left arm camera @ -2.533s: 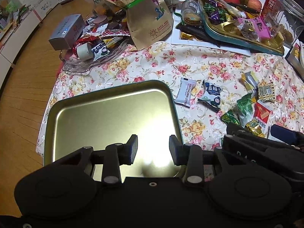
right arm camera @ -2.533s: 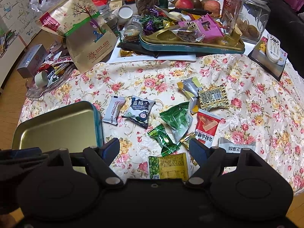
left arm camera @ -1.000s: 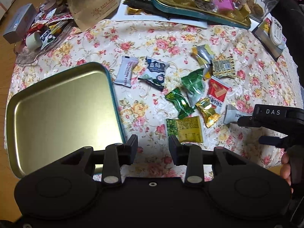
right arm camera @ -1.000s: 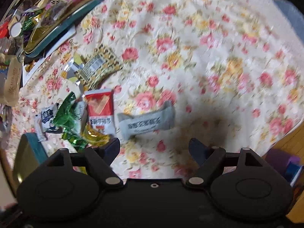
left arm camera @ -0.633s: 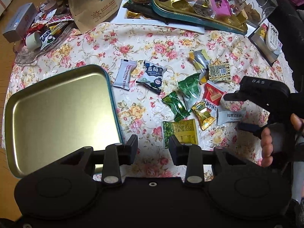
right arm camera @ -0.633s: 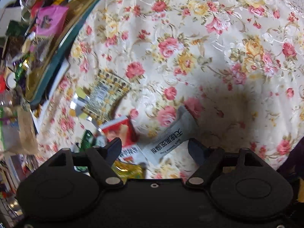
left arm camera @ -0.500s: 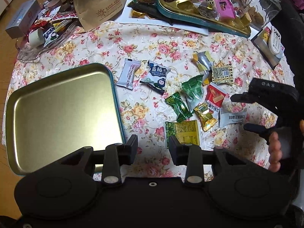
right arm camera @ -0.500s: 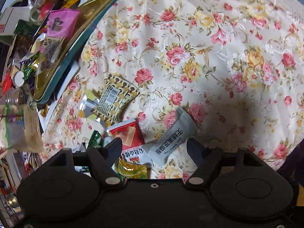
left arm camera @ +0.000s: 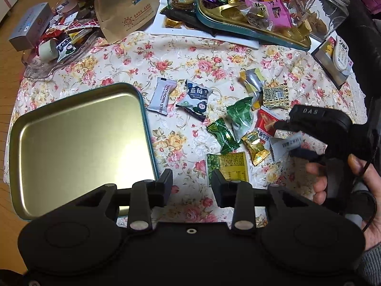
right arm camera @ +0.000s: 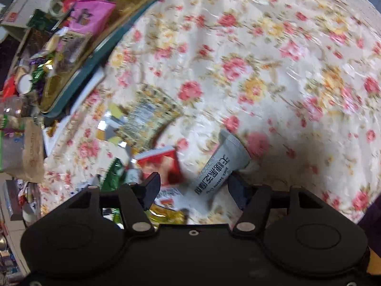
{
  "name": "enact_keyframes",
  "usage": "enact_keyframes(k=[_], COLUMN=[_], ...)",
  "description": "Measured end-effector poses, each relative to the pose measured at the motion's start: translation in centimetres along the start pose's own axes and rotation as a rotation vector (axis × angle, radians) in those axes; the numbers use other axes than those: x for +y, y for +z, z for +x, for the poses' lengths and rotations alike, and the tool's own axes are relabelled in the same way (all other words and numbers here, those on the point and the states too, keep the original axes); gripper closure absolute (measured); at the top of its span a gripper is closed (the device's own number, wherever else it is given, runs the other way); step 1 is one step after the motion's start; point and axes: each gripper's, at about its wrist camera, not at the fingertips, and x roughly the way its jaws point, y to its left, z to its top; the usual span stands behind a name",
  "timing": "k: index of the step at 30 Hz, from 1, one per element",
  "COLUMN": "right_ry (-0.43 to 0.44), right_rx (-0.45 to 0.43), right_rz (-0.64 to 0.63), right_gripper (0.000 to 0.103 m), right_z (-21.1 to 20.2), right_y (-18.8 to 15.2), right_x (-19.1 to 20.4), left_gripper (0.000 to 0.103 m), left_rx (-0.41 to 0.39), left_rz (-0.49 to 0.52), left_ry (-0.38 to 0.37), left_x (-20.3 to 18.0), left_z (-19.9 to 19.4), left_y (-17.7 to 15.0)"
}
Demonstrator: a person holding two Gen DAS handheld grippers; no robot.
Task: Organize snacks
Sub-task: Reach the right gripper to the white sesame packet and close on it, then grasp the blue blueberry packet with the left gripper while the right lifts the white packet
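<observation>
A bare gold tray [left arm camera: 78,143] lies at the left of the flowered tablecloth. Loose snacks lie to its right: a white strip packet [left arm camera: 162,95], a blueberry packet [left arm camera: 197,97], green candies [left arm camera: 222,134], a gold candy [left arm camera: 256,146] and a red packet [left arm camera: 265,124]. My right gripper [left arm camera: 289,140] points down over a grey sesame packet [left arm camera: 285,144]. In the right wrist view the grey packet [right arm camera: 221,164] and the red packet [right arm camera: 162,164] lie between the closing jaws of my right gripper [right arm camera: 193,188]; the pads do not press it. My left gripper [left arm camera: 191,186] hangs open and empty near the tray's corner.
A second tray [left arm camera: 238,27] heaped with snacks stands at the back, with a glass jar [left arm camera: 319,12] to its right. A brown paper bag [left arm camera: 126,7] and a glass dish [left arm camera: 47,57] of wrappers crowd the back left. A hand [left arm camera: 357,166] holds the right gripper near the table's right edge.
The right gripper has come down and rolled over the grey packet, and its jaws have narrowed around it. The left gripper has stayed in place, open.
</observation>
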Motion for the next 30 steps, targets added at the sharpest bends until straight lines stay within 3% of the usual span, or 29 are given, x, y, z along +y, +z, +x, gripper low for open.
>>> enact_keyframes(k=[3,8,10,14,16,19,24,30], right_ry=[0.053,-0.029,-0.053,-0.097,-0.098,-0.116,-0.149,-0.106], right_rx=[-0.039,-0.079,-0.065,-0.041,-0.029,-0.027,-0.046,-0.074], right_rz=[-0.040,-0.044,-0.034,-0.024,-0.040,-0.067,-0.171,-0.166], right_gripper=[0.039,0.039,0.049,0.056,0.070,0.078,0.080,0.080], right_z=[-0.6,-1.1,-0.7,-0.2,-0.2,0.0,0.1,-2.5], right_y=[0.2,0.1,0.0,-0.1,-0.1,-0.3,-1.2,-1.1], right_x=[0.7,0.2,-0.3,-1.0,-0.8,-0.3,1.0,1.0], left_gripper=[0.057,0.057,0.057,0.057,0.057,0.057,0.057,0.057], left_rx=[-0.001,-0.015,-0.017,-0.020,-0.023,-0.027,-0.055,-0.137], left_rz=[-0.011,-0.005,0.000,0.007,0.003,-0.007,0.003,0.026], left_ry=[0.002,-0.005,-0.004,-0.001,0.003,0.011,-0.010,-0.037], left_x=[0.2,0.1,-0.1,-0.1,0.0,0.1,-0.1,-0.5], left_z=[-0.1,-0.4,-0.5,-0.4,-0.3,-0.1,-0.3,-1.5], left_y=[0.0,0.1,0.0,0.0,0.1,0.3,0.6,2.1])
